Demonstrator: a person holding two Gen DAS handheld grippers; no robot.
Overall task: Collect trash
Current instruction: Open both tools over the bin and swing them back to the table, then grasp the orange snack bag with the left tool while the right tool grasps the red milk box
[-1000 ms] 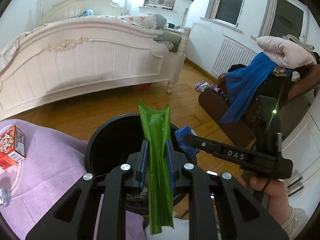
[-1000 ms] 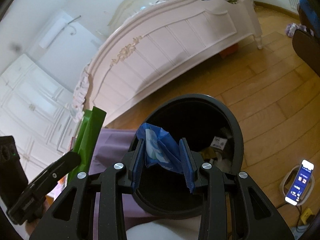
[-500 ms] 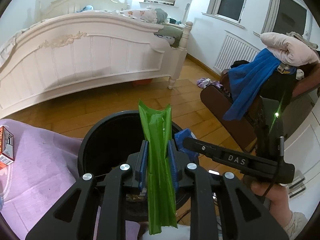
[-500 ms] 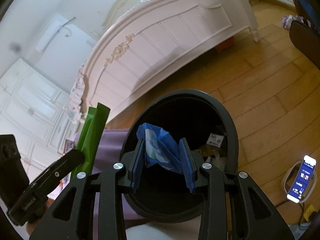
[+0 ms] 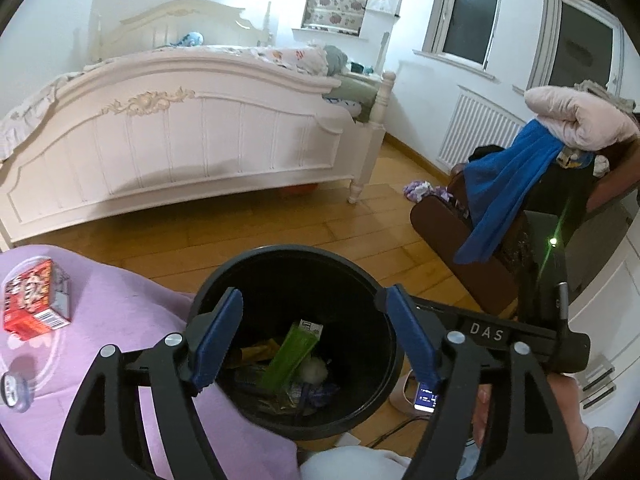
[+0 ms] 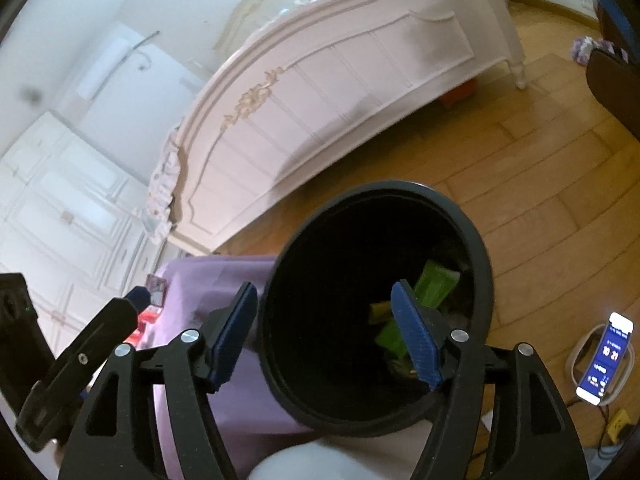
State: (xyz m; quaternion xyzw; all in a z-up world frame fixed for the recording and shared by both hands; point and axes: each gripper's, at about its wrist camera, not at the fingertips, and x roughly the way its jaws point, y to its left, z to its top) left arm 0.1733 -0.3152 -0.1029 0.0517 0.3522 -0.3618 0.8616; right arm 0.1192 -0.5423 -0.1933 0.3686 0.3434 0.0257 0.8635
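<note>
Both grippers hang over the black bin (image 5: 296, 360), the left gripper (image 5: 314, 338) and the right gripper (image 6: 332, 336) each with jaws that have just been opening, now apart with nothing between them. A green wrapper (image 5: 290, 354) lies inside the bin on other trash, beside a white wad (image 5: 314, 368). A purple cloth (image 5: 120, 344) touches the bin's left rim, a red box (image 5: 34, 300) near its far left edge. A phone (image 6: 606, 356) lies on the floor to the bin's right, a white bed (image 5: 192, 136) stands beyond
</note>
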